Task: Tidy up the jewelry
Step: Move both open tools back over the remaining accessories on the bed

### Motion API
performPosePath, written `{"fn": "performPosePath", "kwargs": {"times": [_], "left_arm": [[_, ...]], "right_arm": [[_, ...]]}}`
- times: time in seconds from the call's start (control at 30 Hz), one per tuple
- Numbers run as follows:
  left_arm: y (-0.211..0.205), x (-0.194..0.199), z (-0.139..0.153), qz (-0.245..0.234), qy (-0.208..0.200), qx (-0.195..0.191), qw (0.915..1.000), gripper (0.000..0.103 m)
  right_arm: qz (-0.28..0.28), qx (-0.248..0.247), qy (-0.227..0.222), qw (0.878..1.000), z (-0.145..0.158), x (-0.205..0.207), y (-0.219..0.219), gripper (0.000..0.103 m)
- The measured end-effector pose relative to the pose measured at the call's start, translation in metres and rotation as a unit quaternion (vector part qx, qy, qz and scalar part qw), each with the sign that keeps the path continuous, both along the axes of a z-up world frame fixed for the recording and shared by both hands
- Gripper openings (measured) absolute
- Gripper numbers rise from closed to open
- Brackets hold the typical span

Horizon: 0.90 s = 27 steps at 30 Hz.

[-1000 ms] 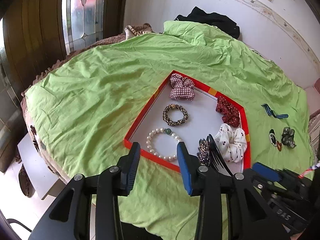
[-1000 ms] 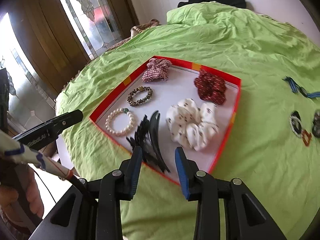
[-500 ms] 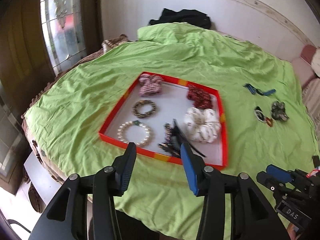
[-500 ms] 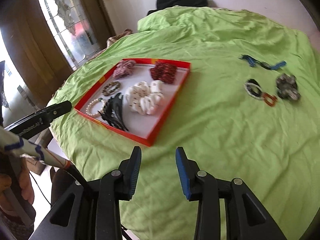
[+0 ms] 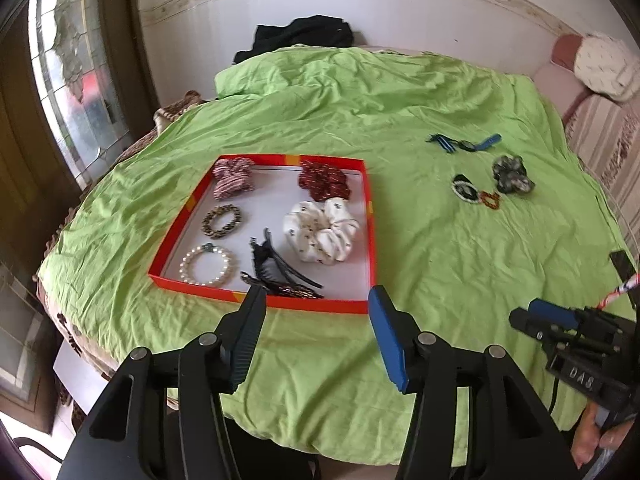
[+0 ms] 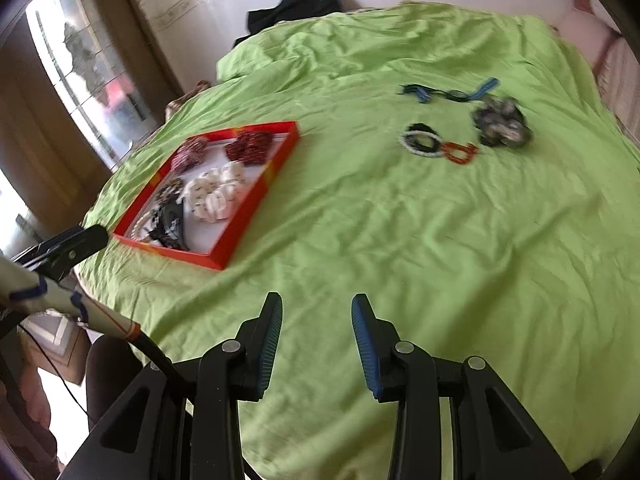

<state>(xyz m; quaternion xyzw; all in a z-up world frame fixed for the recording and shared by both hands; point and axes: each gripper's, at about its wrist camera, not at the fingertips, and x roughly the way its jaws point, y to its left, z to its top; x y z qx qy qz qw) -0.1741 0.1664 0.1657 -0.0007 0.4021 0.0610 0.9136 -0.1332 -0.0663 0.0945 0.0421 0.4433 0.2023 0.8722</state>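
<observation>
- A red-walled tray (image 5: pixel 372 216) with a white floor lies on the green sheet (image 5: pixel 360 112) of a bed, at about 10 o'clock in the right wrist view.
- Six pieces lie in the tray: three scrunchies, two bracelets and one hair claw.
- The scrunchies: a pink checked scrunchie (image 5: pixel 232 178) at the far left corner, a dark red scrunchie (image 5: pixel 324 180) at the far right, a white dotted scrunchie (image 5: pixel 320 232) nearer, at the tray's 3 o'clock.
- A brown beaded bracelet (image 5: pixel 221 221) lies above a pearl bracelet (image 5: pixel 206 265) along the left side; a black hair claw (image 5: pixel 276 268) lies at the near wall.
- Four pieces are loose on the sheet, well apart from the tray at 2 o'clock: a blue striped band (image 5: pixel 460 144), a grey-green scrunchie (image 5: pixel 512 174), a black-and-white bracelet (image 5: pixel 464 189) touching a small orange ring (image 5: pixel 490 199).
- The left tool (image 5: pixel 316 322) is empty and its jaws are opening, over the sheet just short of the tray's near wall.
- The right tool (image 6: pixel 316 336) is released, jaws apart with only sheet between them.
</observation>
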Motion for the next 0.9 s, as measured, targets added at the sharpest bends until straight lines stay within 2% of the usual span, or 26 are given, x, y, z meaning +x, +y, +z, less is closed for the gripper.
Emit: {"fn": "performPosePath", "kwargs": {"times": [0.47, 0.9], "left_arm": [[-0.063, -0.001, -0.014, -0.063, 0.026, 0.037, 0.9970, 0.056], [-0.103, 0.020, -0.034, -0.102, 0.059, 0.053, 0.9917, 0.056]], "right_arm": [[-0.089, 0.023, 0.008, 0.996, -0.008, -0.004, -0.083, 0.042], [-0.129, 0.041, 0.026, 0.991, -0.024, 0.010, -0.122, 0.043]]}}
